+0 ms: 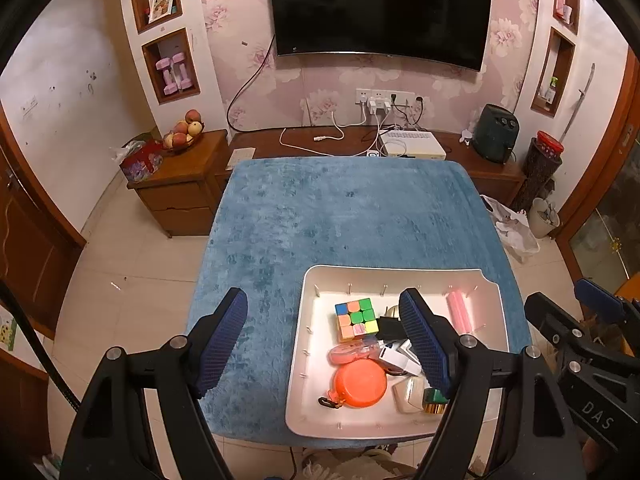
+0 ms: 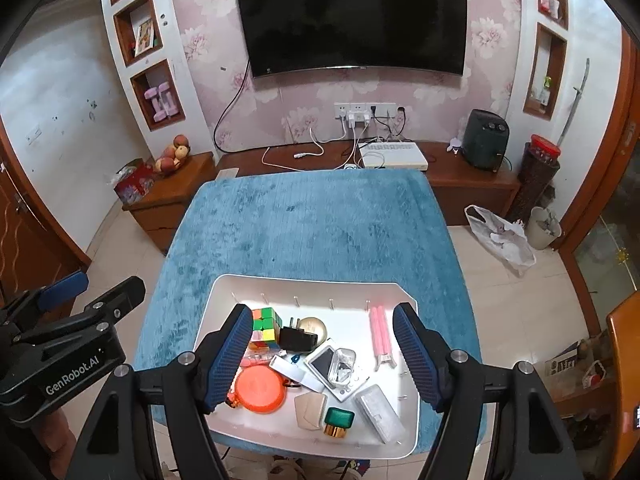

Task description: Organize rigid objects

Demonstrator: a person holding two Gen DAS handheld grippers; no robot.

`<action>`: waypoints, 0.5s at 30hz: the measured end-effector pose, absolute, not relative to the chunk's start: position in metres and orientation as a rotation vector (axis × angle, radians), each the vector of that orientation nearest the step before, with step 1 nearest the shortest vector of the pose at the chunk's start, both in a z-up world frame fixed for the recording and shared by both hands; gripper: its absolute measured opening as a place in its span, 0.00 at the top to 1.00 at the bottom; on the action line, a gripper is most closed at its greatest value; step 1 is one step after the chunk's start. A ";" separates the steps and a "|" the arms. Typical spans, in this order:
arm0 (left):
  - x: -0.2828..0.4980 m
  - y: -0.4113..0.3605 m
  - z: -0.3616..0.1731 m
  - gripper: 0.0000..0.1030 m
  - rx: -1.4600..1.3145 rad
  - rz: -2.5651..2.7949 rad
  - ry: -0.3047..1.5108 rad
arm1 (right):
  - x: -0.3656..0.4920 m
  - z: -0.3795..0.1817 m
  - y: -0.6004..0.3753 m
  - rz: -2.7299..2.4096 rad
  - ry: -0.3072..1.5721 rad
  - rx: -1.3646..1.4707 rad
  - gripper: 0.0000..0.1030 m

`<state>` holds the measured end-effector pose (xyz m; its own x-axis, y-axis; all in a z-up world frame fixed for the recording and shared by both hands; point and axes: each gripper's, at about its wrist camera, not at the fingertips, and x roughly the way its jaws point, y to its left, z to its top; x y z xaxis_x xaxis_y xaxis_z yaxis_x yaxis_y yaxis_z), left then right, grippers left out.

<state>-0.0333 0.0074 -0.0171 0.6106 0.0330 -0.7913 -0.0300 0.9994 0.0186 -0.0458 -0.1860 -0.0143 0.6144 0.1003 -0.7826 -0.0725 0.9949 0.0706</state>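
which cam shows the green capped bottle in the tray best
The right wrist view. There the green-capped bottle lies fully exposed near the white tray's front edge, green cap and gold base both visible. In the left wrist view the same bottle is mostly hidden behind the left gripper's finger.
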 end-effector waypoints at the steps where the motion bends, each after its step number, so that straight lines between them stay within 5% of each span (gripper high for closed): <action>1: -0.033 0.009 -0.017 0.22 0.002 0.034 0.910 | -0.045 -0.014 -0.185 0.102 0.909 0.035 0.27; 15: -0.033 0.011 -0.015 0.21 0.006 0.017 0.912 | -0.046 -0.014 -0.174 0.089 0.911 0.025 0.27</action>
